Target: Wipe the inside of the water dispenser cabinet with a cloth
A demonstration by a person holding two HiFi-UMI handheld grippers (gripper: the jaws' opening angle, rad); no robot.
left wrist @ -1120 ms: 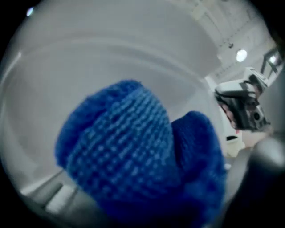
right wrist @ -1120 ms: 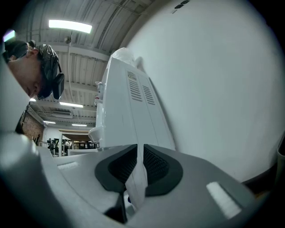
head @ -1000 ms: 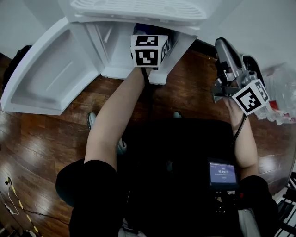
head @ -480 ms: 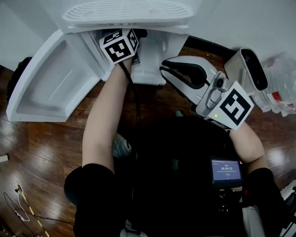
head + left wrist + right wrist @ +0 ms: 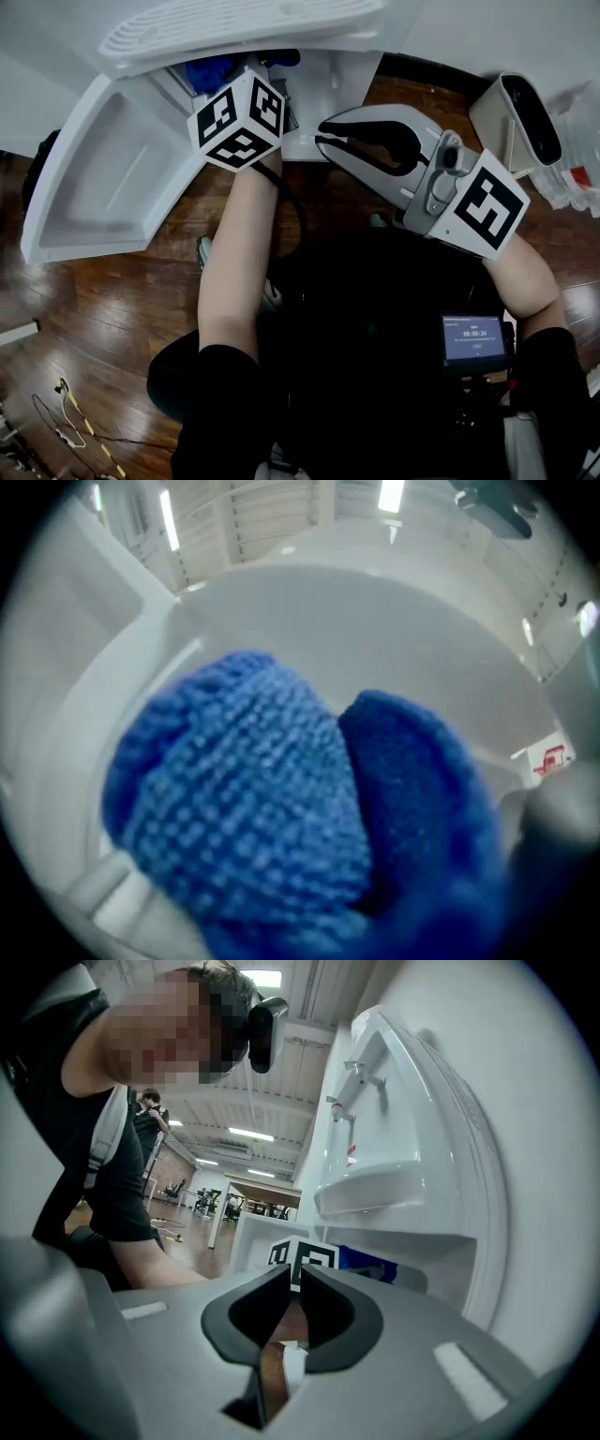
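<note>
With the left tongs point(image 5: 240, 117) pinching the blue cloth point(image 5: 253, 799) inside the open cabinet point(image 5: 375, 630), press its bunched face flat against the white wall and sweep into the corners, holding the right tongs point(image 5: 292, 1283), pressed together and empty, clear outside.

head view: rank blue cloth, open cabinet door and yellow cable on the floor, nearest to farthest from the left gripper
1. blue cloth: clamped in the left gripper, top centre.
2. open cabinet door: swung out just to its left.
3. yellow cable: far off at lower left.
</note>
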